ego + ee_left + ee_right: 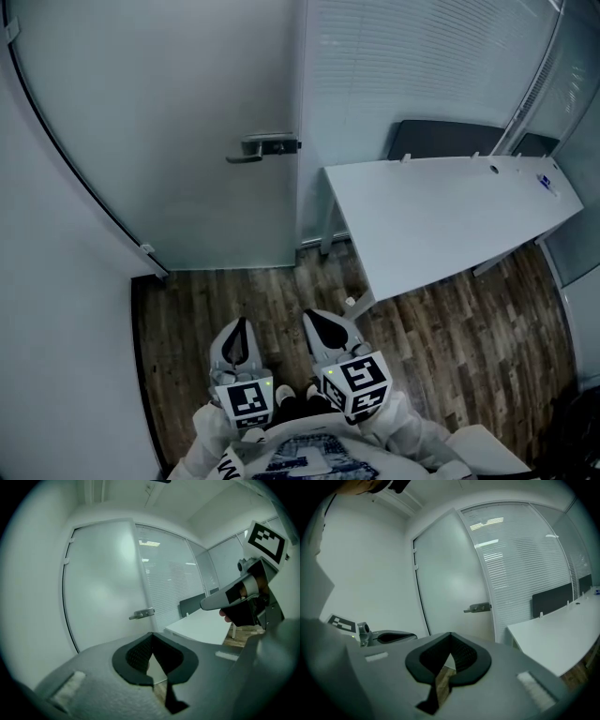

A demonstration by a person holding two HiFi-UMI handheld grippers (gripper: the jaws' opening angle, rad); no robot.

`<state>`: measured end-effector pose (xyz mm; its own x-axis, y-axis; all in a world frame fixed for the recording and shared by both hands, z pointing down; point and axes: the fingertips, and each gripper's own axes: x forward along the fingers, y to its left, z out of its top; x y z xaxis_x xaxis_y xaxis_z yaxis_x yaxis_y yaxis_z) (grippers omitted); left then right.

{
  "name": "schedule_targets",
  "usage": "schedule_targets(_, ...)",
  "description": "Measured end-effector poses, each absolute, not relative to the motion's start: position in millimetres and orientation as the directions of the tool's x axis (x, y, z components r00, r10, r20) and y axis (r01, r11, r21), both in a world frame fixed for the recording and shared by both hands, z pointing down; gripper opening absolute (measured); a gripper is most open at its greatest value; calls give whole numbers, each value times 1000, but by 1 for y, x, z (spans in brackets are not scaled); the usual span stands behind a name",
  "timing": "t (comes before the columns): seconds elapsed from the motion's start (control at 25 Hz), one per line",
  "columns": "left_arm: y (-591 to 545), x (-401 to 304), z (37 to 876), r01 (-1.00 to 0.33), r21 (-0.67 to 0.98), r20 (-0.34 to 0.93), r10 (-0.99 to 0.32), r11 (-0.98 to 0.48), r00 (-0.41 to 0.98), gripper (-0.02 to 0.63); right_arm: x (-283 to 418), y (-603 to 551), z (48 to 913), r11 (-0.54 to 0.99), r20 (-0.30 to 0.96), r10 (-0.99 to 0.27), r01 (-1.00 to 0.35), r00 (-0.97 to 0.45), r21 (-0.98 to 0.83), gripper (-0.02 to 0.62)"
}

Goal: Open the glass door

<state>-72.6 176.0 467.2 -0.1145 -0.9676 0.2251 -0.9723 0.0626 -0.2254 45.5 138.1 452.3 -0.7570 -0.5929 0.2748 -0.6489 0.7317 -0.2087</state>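
Standing before the glass door (187, 122), a person holds two tools low and close to the body, above the wooden floor (234, 291). The left hand-held gripper (240, 328) is clenched: its jaw tips meet and nothing lies between them. The right hand-held gripper (328, 326), just beside it at 3 o'clock, is likewise clenched and empty. Each carries its marker cube at the rear, nearest the person.

In the head view, the door is a frosted pane from 10 to 12 o'clock of the two tools and well apart from both. It is shut, its right edge lying against the slatted glass partition (403, 66). The lever handle (262, 148) sits on that right edge, level, with its free end pointing to 9 o'clock. It lies at about 12 o'clock from the left tool, and neither tool touches it.

A white surface (450, 216) stands at 2 o'clock from the right tool, along the partition. A dark panel (441, 139) rises beyond its far edge.
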Motion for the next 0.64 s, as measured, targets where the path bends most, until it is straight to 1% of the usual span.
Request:
schedule_targets(0.32,162,-54,454,-973,-223,202,-973,68,-114,2,60,127,458,734,279,-582,-641,-764,-225,3)
schedule_targets(0.64,157,-54,456,-964,-253,197,-971,85,-138,2,64,120,458,739,280,-572,-633,-771,-231,3)
